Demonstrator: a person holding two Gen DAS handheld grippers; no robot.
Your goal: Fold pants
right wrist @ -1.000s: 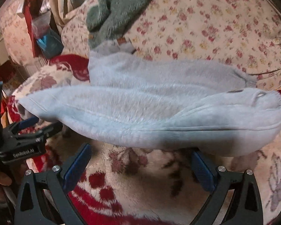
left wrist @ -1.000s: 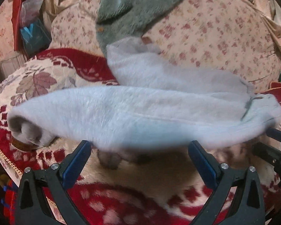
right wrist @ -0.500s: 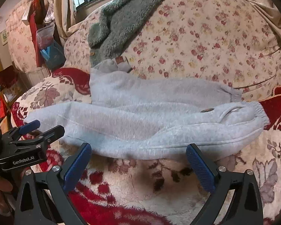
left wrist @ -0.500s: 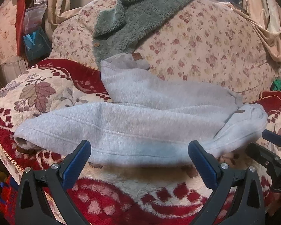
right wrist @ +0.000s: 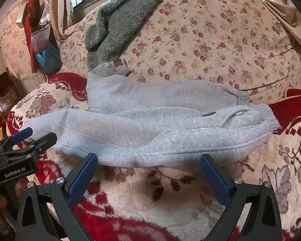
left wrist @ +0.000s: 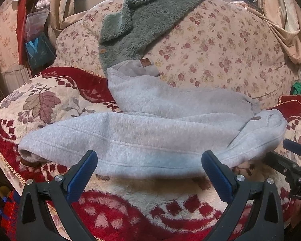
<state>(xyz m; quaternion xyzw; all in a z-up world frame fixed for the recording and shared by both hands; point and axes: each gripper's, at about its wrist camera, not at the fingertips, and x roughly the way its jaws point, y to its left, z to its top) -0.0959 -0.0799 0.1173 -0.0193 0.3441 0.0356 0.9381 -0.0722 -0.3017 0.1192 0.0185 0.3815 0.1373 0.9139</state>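
Observation:
Light grey sweatpants (left wrist: 150, 132) lie across the sofa seat, one leg folded over the other, cuffs to the right and waistband to the left; they also show in the right wrist view (right wrist: 150, 124). My left gripper (left wrist: 149, 166) is open and empty, just in front of the pants' near edge. My right gripper (right wrist: 148, 170) is open and empty, also just short of the near edge. The left gripper shows at the left of the right wrist view (right wrist: 32, 135). The right gripper shows at the right edge of the left wrist view (left wrist: 291, 150).
A red and cream patterned blanket (left wrist: 142, 206) covers the seat. The floral sofa back (left wrist: 220, 46) rises behind the pants. A grey-green fleece jacket (left wrist: 142, 20) hangs over the back. A blue bag (left wrist: 40, 50) and clutter stand at the far left.
Both grippers have pulled back from the pants. The pants, lifted and blurred a second ago, now lie still and flat on the seat.

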